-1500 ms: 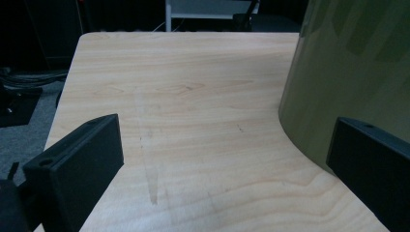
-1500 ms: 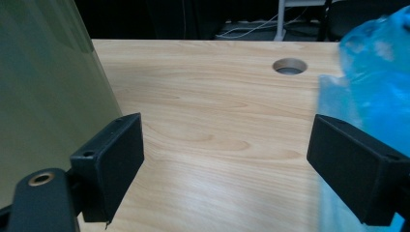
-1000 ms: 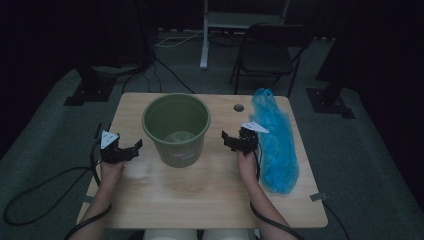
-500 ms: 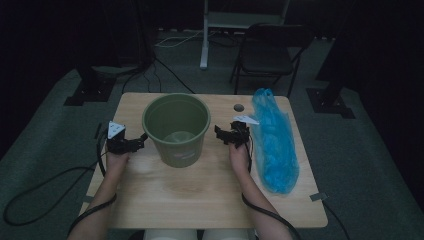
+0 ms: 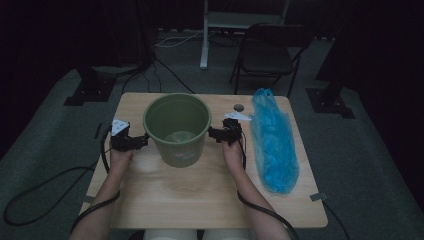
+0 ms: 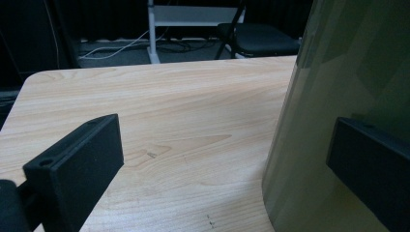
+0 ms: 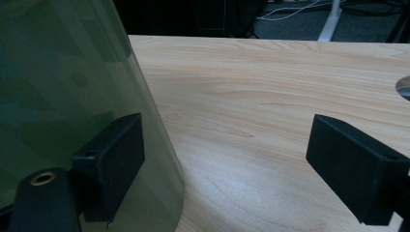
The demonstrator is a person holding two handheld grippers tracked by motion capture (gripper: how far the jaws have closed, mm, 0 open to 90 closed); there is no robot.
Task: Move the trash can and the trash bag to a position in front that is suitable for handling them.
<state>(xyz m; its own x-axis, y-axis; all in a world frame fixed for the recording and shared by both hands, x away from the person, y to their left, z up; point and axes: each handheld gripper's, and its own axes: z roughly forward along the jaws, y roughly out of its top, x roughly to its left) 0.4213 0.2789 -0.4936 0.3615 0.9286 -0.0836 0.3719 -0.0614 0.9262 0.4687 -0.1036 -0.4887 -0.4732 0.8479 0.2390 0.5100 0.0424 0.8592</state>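
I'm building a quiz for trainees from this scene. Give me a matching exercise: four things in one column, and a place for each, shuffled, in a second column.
Things:
1. green bucket
2. blue plastic bag
3. left gripper
4. right gripper

Places:
A. along the table's right side
B. open, at the bucket's right wall
C. mid-table, between the two grippers
D. open, at the bucket's left wall

Pairs: 1-C, 2-A, 3-D, 4-B

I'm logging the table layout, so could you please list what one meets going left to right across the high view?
Left gripper → green bucket → right gripper → blue bag.
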